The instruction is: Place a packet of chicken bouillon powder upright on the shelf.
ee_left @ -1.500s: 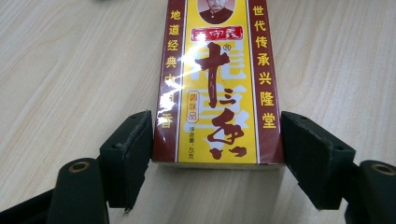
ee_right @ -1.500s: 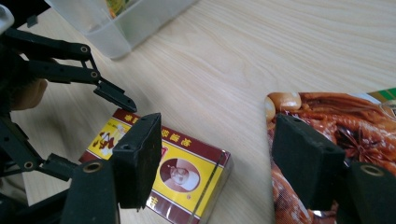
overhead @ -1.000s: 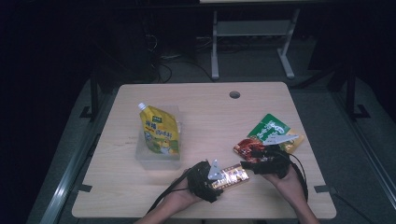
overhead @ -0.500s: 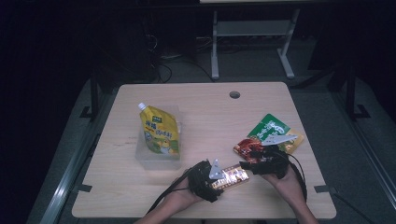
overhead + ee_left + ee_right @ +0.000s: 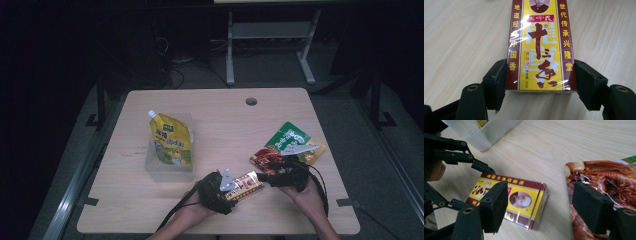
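A yellow and maroon seasoning box [image 5: 541, 45] lies flat on the wooden table near its front edge [image 5: 243, 185]. My left gripper [image 5: 541, 82] has its pads against the box's two long sides, and its jaws have just been closing on it. From the right, my right gripper [image 5: 541, 205] points at the box's far end [image 5: 521, 197]. Its jaws have just been opening and grip nothing. One pad stands in front of the box and the other over a red pouch [image 5: 604, 177]. In the high view the two grippers [image 5: 235, 187] [image 5: 266, 177] face each other.
A yellow spout pouch [image 5: 171, 142] stands in a clear plastic container [image 5: 167, 172] at the left. The red pouch [image 5: 265, 157] and a green pouch [image 5: 289, 136] lie at the right. A cable hole [image 5: 251, 101] sits near the table's far edge.
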### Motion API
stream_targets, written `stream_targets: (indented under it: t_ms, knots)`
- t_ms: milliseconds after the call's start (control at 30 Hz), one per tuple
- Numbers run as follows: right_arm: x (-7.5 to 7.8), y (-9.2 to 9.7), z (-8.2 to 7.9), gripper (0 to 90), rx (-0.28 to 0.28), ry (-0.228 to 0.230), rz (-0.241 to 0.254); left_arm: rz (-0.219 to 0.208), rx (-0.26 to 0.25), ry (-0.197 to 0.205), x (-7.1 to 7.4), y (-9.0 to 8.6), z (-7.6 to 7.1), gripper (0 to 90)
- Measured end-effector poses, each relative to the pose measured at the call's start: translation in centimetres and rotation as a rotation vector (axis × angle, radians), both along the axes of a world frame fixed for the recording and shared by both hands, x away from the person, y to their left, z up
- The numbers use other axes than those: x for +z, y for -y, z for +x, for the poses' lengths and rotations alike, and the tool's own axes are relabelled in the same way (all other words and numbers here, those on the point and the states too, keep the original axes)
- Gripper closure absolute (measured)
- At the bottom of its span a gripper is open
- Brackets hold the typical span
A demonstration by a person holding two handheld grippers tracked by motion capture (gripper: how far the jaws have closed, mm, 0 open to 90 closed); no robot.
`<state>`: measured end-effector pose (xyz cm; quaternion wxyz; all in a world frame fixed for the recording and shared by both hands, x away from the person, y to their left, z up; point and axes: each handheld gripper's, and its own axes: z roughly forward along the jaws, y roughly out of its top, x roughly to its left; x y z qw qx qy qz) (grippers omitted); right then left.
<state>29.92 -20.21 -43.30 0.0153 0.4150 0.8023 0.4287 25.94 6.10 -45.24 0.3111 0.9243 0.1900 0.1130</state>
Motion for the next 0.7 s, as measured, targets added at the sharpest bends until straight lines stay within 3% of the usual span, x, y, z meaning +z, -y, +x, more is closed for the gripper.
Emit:
stream_targets:
  t_ms: [267,333,500,700]
  knots:
    - [0.0,-0.5,0.0,27.6,-0.001,-0.032,0.046,-0.04,0.058,0.045,1.0,-0.9,0.1,32.5]
    - [-0.1,-0.7,0.1,27.3,-0.01,-0.048,0.085,-0.066,0.083,0.063,1.5,-1.2,0.3,32.5]
    - [-0.1,-1.1,0.3,27.3,-0.015,-0.062,0.101,-0.097,0.117,0.102,2.4,-1.6,0.5,32.5]
    - [-0.2,-1.2,0.6,29.5,-0.011,-0.087,0.161,-0.121,0.151,0.141,3.4,-1.3,0.8,32.5]
